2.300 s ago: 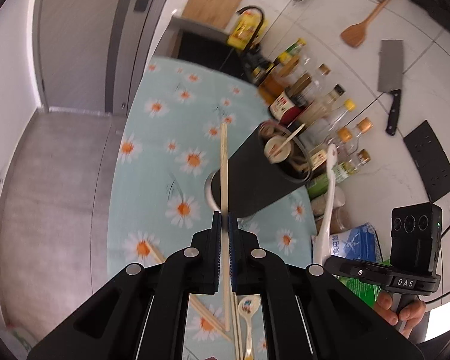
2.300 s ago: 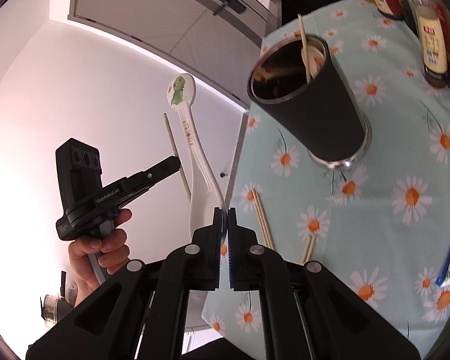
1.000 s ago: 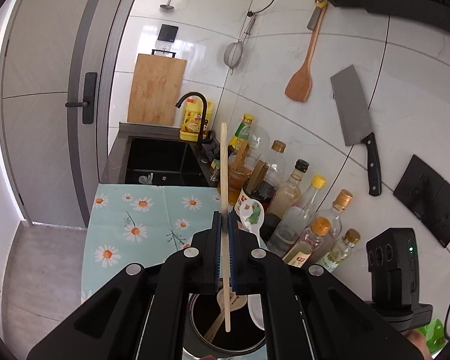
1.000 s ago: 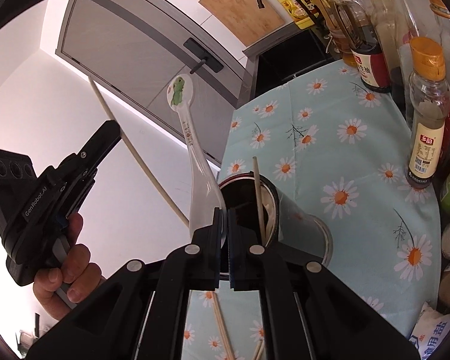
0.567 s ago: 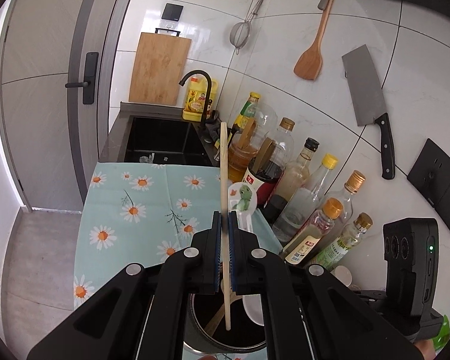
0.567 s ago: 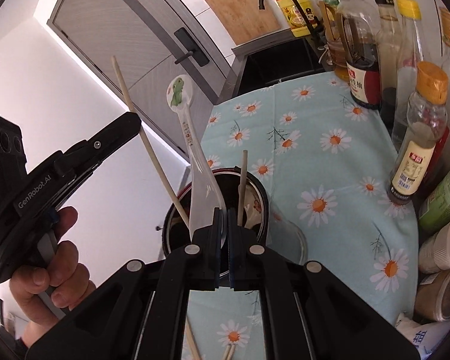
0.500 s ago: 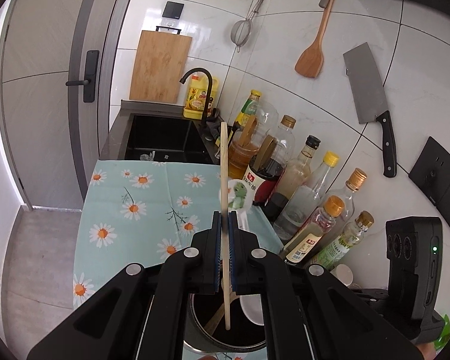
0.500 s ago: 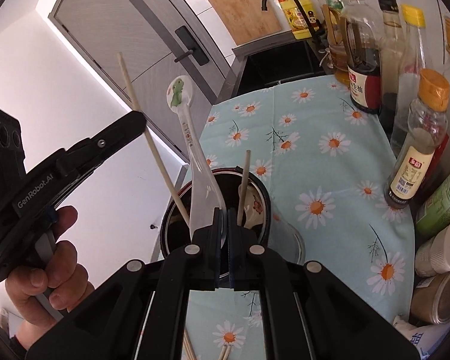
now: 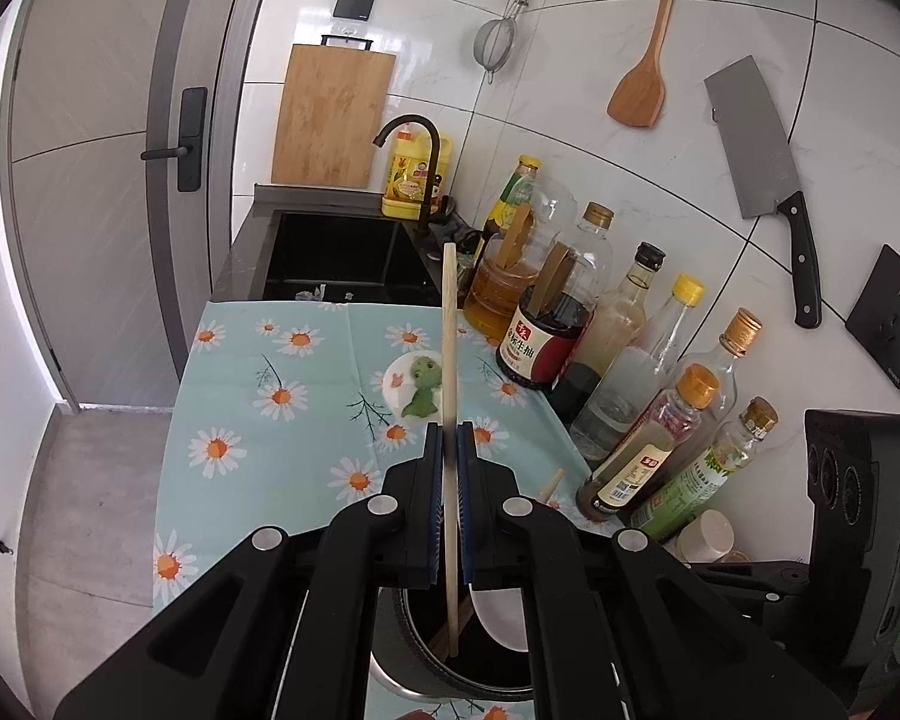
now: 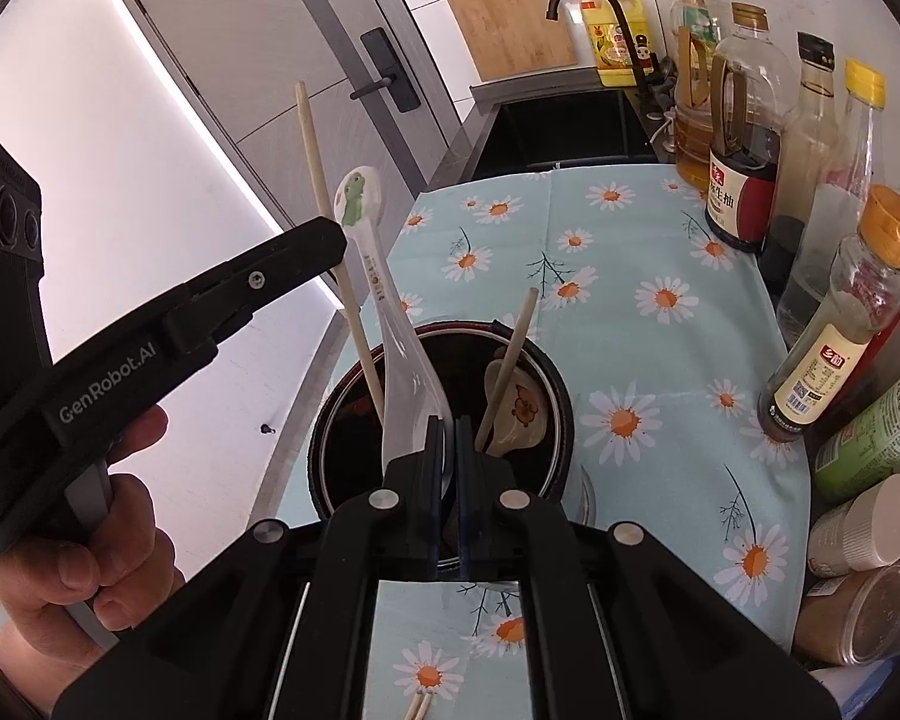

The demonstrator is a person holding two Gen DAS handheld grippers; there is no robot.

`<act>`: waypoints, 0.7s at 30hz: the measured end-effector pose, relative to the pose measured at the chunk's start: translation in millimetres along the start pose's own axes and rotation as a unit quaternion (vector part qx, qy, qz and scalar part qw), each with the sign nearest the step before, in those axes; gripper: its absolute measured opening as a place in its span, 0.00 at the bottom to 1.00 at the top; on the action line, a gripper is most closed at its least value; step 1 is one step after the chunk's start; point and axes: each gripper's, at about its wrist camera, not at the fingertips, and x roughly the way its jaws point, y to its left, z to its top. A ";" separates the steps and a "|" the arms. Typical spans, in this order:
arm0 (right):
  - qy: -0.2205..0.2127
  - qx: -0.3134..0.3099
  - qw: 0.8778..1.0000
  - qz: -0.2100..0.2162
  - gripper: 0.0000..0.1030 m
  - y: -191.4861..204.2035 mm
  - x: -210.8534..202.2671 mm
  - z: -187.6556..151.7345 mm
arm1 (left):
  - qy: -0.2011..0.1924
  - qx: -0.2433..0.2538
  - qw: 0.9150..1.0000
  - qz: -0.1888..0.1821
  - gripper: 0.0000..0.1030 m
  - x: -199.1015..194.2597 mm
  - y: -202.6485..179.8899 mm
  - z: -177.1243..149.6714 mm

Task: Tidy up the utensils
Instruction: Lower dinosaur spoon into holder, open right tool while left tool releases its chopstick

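Chopstick (image 9: 449, 360) and spoon (image 10: 390, 324), each pinched in closed fingers, now lowered into holder (image 10: 330, 450).

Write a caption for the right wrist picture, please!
Right gripper lowers a white frog spoon into the black holder.

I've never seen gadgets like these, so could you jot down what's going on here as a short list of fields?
left gripper: shut on a wooden chopstick, lower end inside the black holder
right gripper: shut on a white spoon, bowl end in the holder
already in holder: another chopstick and spoon
surface: daisy tablecloth
still loose: chopsticks on the cloth
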 end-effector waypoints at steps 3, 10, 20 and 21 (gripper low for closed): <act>-0.002 0.004 1.000 0.002 0.12 -0.3 -1.0 0.0 | 0.000 0.006 1.000 0.001 0.04 -0.2 -2.1 -0.7; -0.009 0.024 1.000 0.014 0.19 -6.9 -8.1 -0.7 | 0.004 0.013 1.000 0.003 0.06 -2.3 -5.0 -5.1; -0.035 0.050 0.998 0.034 0.23 -18.0 -44.8 -7.3 | -0.007 0.010 1.000 0.006 0.07 -21.8 -6.7 -4.3; -0.036 0.051 0.997 0.036 0.25 -18.0 -48.2 -9.3 | -0.008 0.011 1.000 0.006 0.07 -26.1 -7.7 -4.6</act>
